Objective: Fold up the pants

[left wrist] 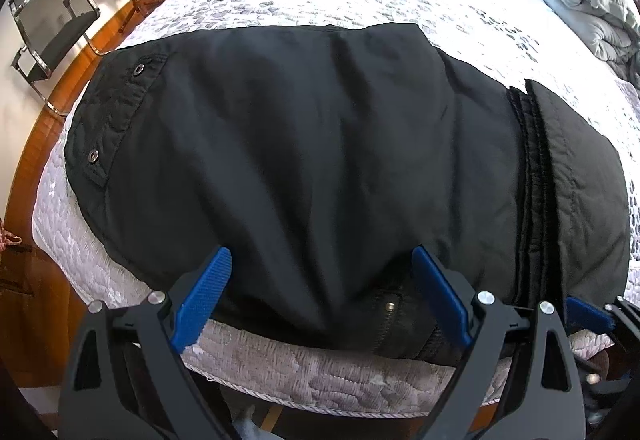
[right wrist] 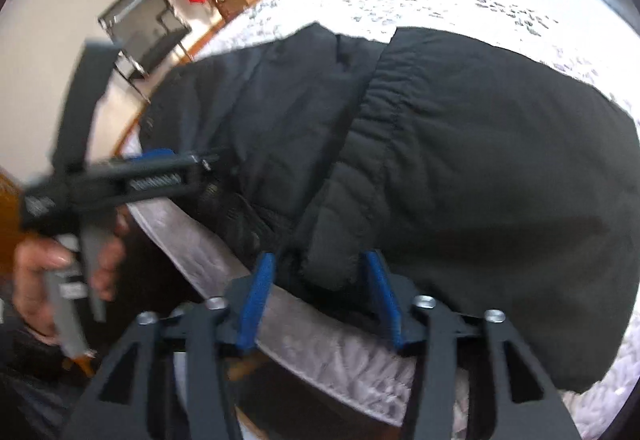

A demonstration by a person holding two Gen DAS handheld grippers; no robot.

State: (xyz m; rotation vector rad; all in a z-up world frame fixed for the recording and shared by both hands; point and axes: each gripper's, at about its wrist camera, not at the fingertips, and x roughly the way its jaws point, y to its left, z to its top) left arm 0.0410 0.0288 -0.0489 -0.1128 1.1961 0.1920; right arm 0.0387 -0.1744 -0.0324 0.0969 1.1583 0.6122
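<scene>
Black pants (left wrist: 320,144) lie folded across a white quilted bed (left wrist: 320,368). At six o'clock, the left gripper (left wrist: 322,268) stands wide open over their near edge. The right gripper (right wrist: 318,272), half open, straddles a fabric fold without pinching it.

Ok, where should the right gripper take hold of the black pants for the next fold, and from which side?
Probably the bunched near edge of the black pants, between the right gripper fingers. Come from the bed's near side, angled down: there the fabric puffs up over the mattress edge, so the fingers can close around the layers. The flat middle offers nothing to pinch.
</scene>
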